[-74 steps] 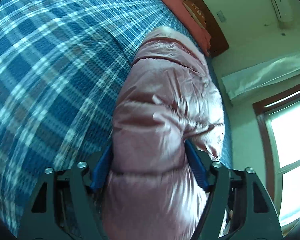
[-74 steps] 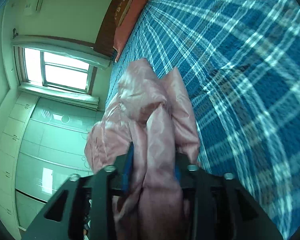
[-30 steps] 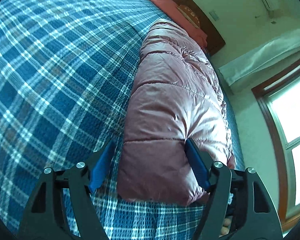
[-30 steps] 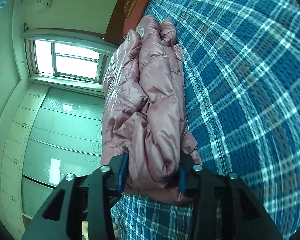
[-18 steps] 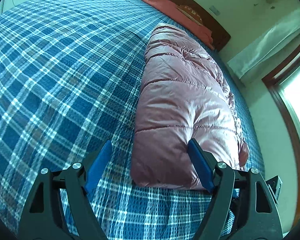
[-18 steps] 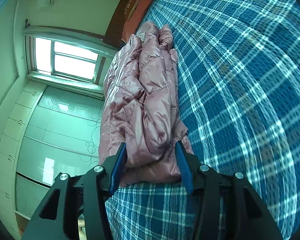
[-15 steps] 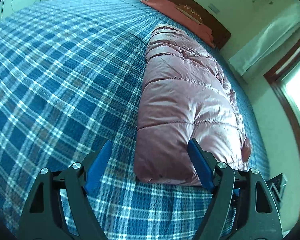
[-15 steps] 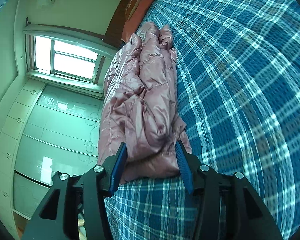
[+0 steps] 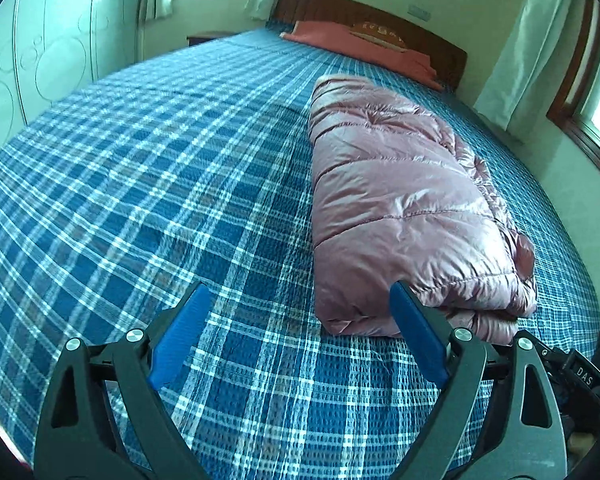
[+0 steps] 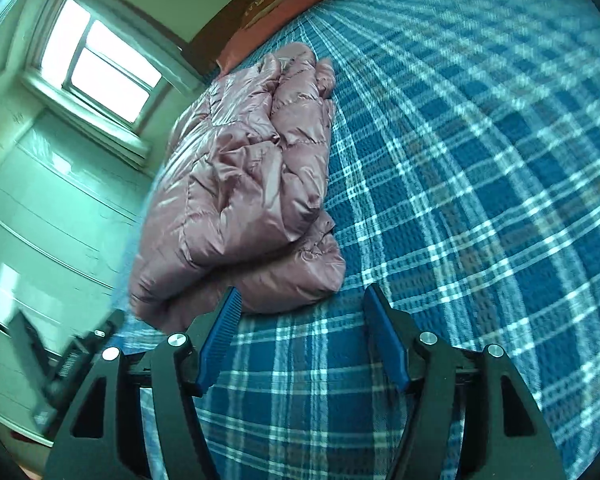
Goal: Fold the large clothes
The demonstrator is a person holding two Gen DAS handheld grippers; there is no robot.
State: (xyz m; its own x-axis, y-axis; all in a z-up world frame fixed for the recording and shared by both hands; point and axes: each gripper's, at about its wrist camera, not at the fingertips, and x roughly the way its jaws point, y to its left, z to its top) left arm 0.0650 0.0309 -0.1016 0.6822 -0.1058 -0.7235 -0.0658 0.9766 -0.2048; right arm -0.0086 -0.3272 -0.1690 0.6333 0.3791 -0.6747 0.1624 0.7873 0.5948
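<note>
Nearest, in the left wrist view: left gripper (image 9: pixel 298 312), jaws spread wide and just been opening further, nothing between the blue pads (image 9: pixel 180 340) but plaid bedspread (image 9: pixel 140 184). Right-hand pad overlapping the near corner of the pink puffer jacket (image 9: pixel 400 200) in the picture; whether touching or only in front, cannot tell; no grip on it.

In the right wrist view: right gripper (image 10: pixel 302 312), jaws parted about midway and just been opening too, holding nothing. Jacket's near edge just beyond the fingertips, closest to the left-hand pad (image 10: pixel 220 336), clear of the gap. Blurred black object at the lower left edge, too smeared to identify.

Further on: jacket (image 10: pixel 240 184) folded into a long puffy bundle, lying flat on the bed, lengthwise toward the headboard, close to the bed's window-side edge. Smooth quilted panels on one flank, crumpled folds on the other.

Beyond that: open blue plaid, then orange-red pillows (image 9: pixel 360 46) against a dark wooden headboard (image 9: pixel 380 14). Farthest: pale curtains (image 9: pixel 516 48), bright window (image 10: pixel 100 68), pale wardrobe doors (image 9: pixel 40 56).
</note>
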